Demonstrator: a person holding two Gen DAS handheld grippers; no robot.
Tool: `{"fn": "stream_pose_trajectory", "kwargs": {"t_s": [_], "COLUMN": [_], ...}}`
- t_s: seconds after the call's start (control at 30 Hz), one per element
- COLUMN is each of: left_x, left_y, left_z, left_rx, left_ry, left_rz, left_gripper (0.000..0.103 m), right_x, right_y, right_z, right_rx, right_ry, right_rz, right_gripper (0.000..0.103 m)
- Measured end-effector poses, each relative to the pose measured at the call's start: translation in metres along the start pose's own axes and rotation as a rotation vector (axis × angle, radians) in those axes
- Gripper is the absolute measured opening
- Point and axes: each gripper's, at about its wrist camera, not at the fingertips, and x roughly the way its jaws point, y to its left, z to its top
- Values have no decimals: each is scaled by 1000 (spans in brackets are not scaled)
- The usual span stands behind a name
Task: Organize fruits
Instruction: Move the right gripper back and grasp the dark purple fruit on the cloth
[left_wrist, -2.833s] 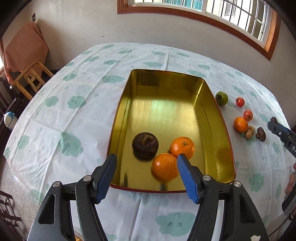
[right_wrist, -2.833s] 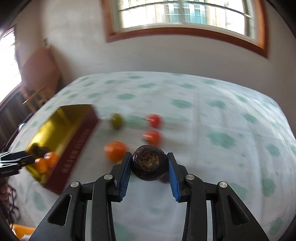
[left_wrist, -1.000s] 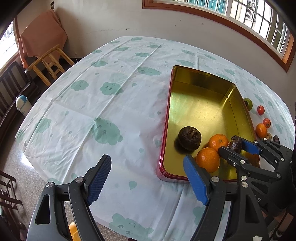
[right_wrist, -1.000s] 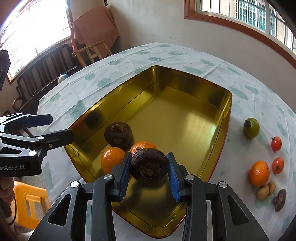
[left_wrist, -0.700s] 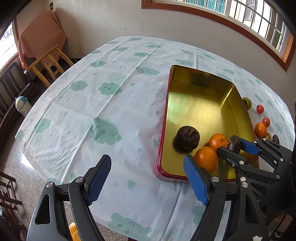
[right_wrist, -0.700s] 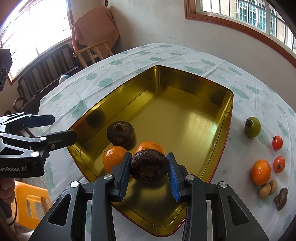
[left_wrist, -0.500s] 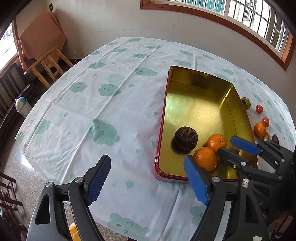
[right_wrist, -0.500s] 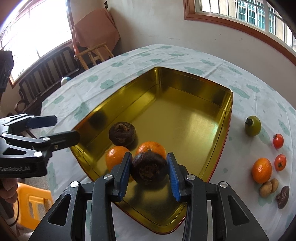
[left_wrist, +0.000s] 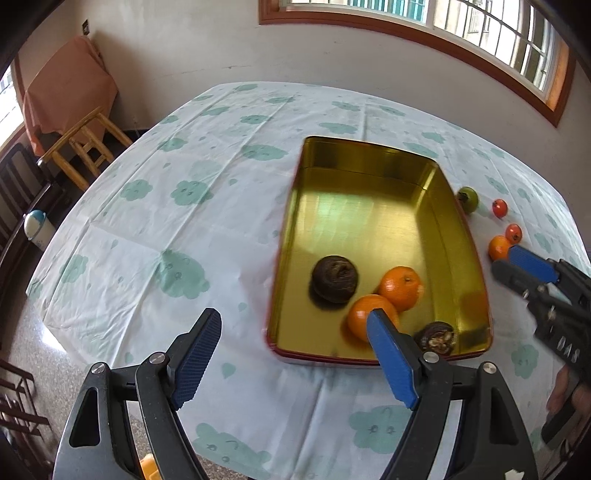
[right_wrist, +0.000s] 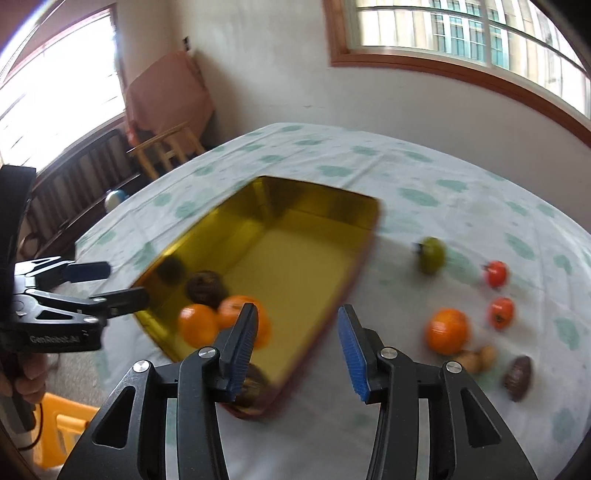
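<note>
Four fruits sit in the gold tray. The right gripper has just been opening and holds nothing. The left gripper is wide, empty.

Tin on table w/ 4 fruits inside; 7 more fruits loose to its right.

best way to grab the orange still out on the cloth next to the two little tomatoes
Grip the orange across its widest middle, coming from above with the right gripper, whose jaws have just been opening and hold nothing. It is round, so any axis works, but the small brown fruits touch its near side; keep the fingers clear of them.
</note>
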Motion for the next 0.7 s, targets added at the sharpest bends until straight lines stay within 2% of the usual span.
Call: {"fn": "stream_pose_trajectory", "kwargs": {"t_s": [0.4,0.7], "left_x": [1,2], "left_y": [-42,-75], "left_z": [6,14], "left_rx": [87,151], "left_ry": [-3,-3], "left_rz": [-38,-58], "left_gripper": [78,78], "right_x": [-32,-26], "right_y": [-122,-154], "right_z": [-30,-44], "right_rx": [203,258], "right_ry": [0,18], "right_rz": [-226,-257], "right_gripper": [47,50]}}
